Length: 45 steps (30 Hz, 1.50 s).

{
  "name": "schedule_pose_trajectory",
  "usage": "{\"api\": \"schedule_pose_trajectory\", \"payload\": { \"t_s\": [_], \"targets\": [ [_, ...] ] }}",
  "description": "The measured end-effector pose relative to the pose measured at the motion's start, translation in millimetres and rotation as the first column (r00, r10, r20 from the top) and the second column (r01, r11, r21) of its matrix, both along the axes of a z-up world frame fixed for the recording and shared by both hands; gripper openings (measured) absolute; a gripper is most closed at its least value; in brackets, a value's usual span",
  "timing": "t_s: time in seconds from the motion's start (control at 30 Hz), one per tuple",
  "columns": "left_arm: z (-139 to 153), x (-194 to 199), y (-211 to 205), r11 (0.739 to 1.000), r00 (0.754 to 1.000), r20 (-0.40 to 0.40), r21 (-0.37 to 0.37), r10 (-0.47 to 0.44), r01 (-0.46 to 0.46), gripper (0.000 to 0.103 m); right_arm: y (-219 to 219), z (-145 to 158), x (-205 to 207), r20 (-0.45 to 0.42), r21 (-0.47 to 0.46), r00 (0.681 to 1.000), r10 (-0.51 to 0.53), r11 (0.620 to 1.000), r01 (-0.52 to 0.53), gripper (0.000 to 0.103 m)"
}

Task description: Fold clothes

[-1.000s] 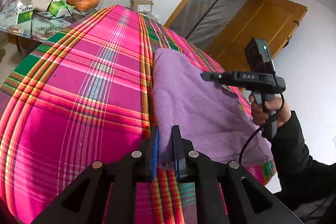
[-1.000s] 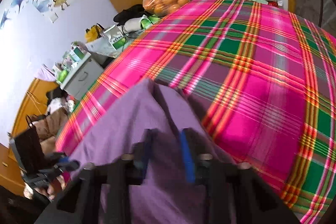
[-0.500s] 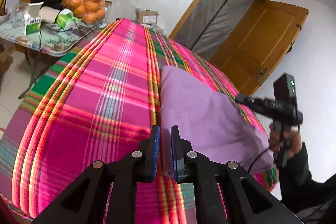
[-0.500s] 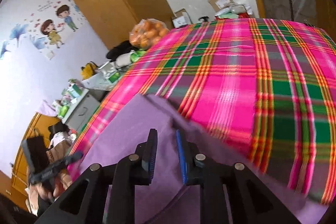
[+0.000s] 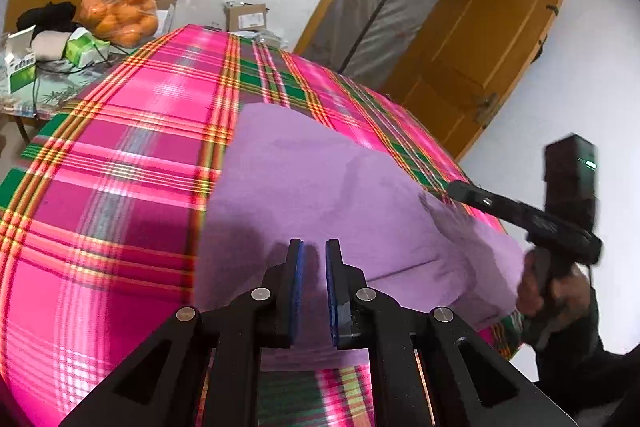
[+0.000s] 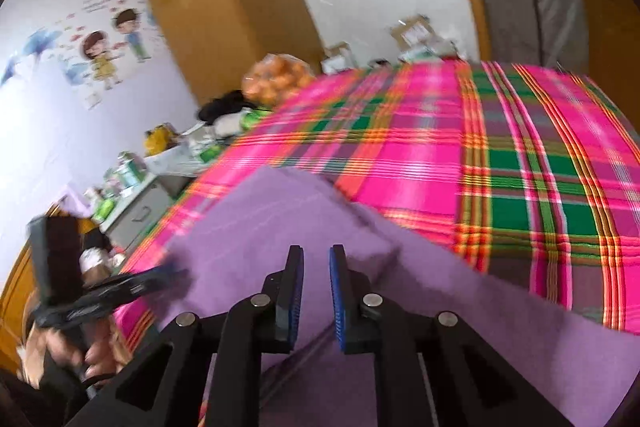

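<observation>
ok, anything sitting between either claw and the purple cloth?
Nothing visible. The purple cloth lies directly under the left claw and the right claw, on the plaid bedspread. Clutter stays off the bed.

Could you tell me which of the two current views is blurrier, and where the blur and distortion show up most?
The right wrist view is blurrier: motion smear runs across the plaid bedspread, the bag of oranges and the left gripper. The left wrist view is sharper, blurring mainly around the right gripper and the purple cloth beside it. Fisheye distortion bows the bed and door frame in both.
</observation>
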<state>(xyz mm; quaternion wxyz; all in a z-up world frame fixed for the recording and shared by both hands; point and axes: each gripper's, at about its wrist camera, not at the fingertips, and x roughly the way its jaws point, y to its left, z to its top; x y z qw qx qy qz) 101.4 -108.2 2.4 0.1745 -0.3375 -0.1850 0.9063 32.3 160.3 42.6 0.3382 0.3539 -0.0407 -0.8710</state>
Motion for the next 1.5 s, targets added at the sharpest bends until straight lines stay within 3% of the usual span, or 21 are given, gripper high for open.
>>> {"api": "schedule_pose_trajectory", "payload": {
  "t_s": [0.1, 0.23, 0.3, 0.43, 0.47, 0.63, 0.7, 0.77, 0.9, 0.97, 1.13, 1.23, 1.4, 1.5],
  "targets": [
    [-1, 0, 12, 0.999, 1.0, 0.003, -0.025, -0.022, 0.022, 0.009, -12, -1, 24, -0.038, 0.029, 0.998, 0.046, 0.999, -0.045, 0.015],
    [-6, 5, 27, 0.997, 1.0, 0.004, -0.067, -0.029, 0.03, 0.009, -24, -25, 57, -0.074, 0.146, 0.993, 0.089, 0.986, -0.077, 0.017],
    [-10, 8, 33, 0.996, 1.0, 0.001, -0.089, -0.028, 0.028, 0.009, -21, -34, 63, -0.083, 0.137, 0.994, 0.071, 0.989, -0.06, 0.018],
    [-11, 14, 42, 0.992, 1.0, -0.001, -0.123, -0.019, 0.019, 0.009, -11, -37, 55, -0.022, 0.107, 0.999, 0.027, 0.994, -0.025, 0.04],
    [-8, 16, 44, 0.992, 1.0, -0.006, -0.126, -0.02, 0.019, 0.009, -8, -38, 53, -0.01, 0.097, 1.0, 0.02, 0.995, -0.019, 0.041],
    [9, 18, 50, 0.991, 0.998, -0.058, -0.136, -0.02, 0.012, 0.009, -4, -36, 57, -0.04, 0.113, 0.999, 0.016, 0.993, -0.012, 0.041],
    [12, 11, 49, 0.991, 0.998, -0.06, -0.136, -0.01, 0.002, 0.011, -2, -33, 60, -0.044, 0.098, 0.999, 0.011, 0.995, -0.006, 0.033],
    [13, 2, 48, 0.99, 0.998, -0.057, -0.14, 0.005, -0.013, 0.013, 0, -30, 58, -0.04, 0.079, 0.999, 0.0, 0.997, 0.003, 0.018],
    [1, -18, 44, 0.984, 0.999, 0.009, -0.175, 0.046, -0.044, 0.013, 1, -26, 45, -0.01, 0.052, 1.0, -0.024, 0.998, 0.024, 0.018],
    [-4, -24, 39, 0.987, 0.998, 0.04, -0.156, 0.041, -0.035, 0.013, -3, -28, 35, 0.016, 0.063, 1.0, -0.022, 0.998, 0.02, 0.018],
    [14, -26, 7, 0.984, 0.994, -0.025, -0.138, 0.106, -0.109, 0.015, -7, -21, 14, 0.026, 0.046, 0.999, -0.047, 0.998, 0.046, 0.018],
    [17, -41, -10, 0.978, 0.988, -0.013, -0.141, 0.151, -0.152, 0.021, -15, -14, 0, 0.021, 0.027, 0.998, -0.056, 0.998, 0.055, 0.018],
    [8, -59, -10, 0.98, 0.991, 0.026, -0.156, 0.132, -0.127, 0.021, -36, -16, -26, 0.032, 0.056, 0.996, -0.078, 0.995, 0.076, 0.018],
    [1, -62, -10, 0.983, 0.992, 0.04, -0.145, 0.121, -0.114, 0.021, -35, -32, -43, 0.103, 0.083, 0.989, -0.111, 0.991, 0.102, 0.014]
  ]
}}
